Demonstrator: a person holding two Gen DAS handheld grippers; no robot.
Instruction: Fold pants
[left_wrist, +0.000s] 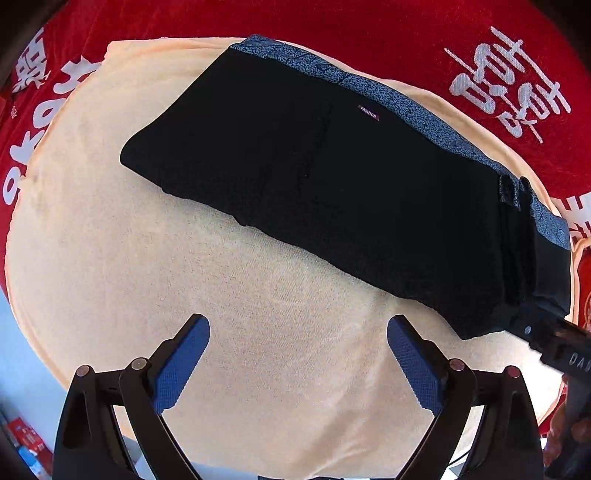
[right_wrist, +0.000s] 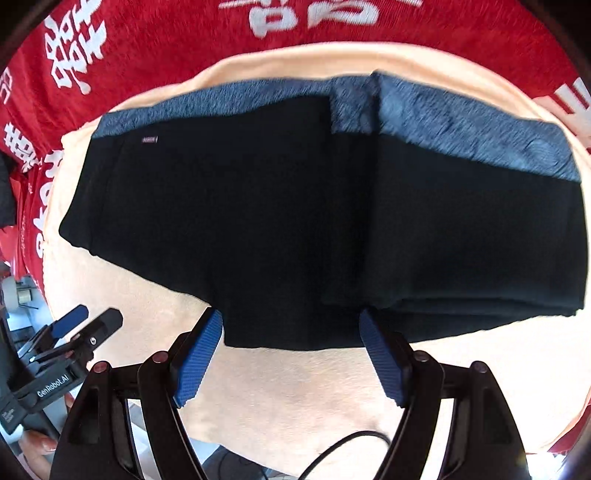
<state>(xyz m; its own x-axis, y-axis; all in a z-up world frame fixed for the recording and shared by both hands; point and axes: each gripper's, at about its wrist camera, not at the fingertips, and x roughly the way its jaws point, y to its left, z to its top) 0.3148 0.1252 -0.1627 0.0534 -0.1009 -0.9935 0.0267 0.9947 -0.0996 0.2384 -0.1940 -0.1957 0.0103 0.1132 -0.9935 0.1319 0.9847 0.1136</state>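
The black pants (left_wrist: 332, 192) lie folded into a long, flat bundle on a peach towel (left_wrist: 258, 332); in the left wrist view they run as a dark band from about ten o'clock down to four o'clock, with the blue-grey patterned waistband (left_wrist: 388, 92) along the far edge and a small label (left_wrist: 368, 112) just inside it; at the four o'clock end several layers are stacked, their edges showing as close dark folds. In the right wrist view the same pants (right_wrist: 295, 229) fill the centre, the waistband (right_wrist: 461, 122) across twelve to two o'clock, the label (right_wrist: 150, 140) at ten o'clock, and a thicker folded stack toward three o'clock; the near hem reaches down between the fingertips.

The right gripper (right_wrist: 291, 325) stands with its blue-padded fingers (right_wrist: 197, 358) spread wide and holding nothing, its tips at the near edge of the cloth; whether they touch it cannot be told. The left gripper (left_wrist: 298, 332) is likewise spread apart and empty, over bare towel, clear of the pants at six o'clock; it shows again in the right wrist view at eight o'clock (right_wrist: 92, 321), beside the towel's edge.

Beneath the towel lies a red cloth (left_wrist: 406, 33) printed with white characters, circling the frame from nine through three o'clock; a thin black cable (right_wrist: 347, 443) curls at six o'clock in the right wrist view.
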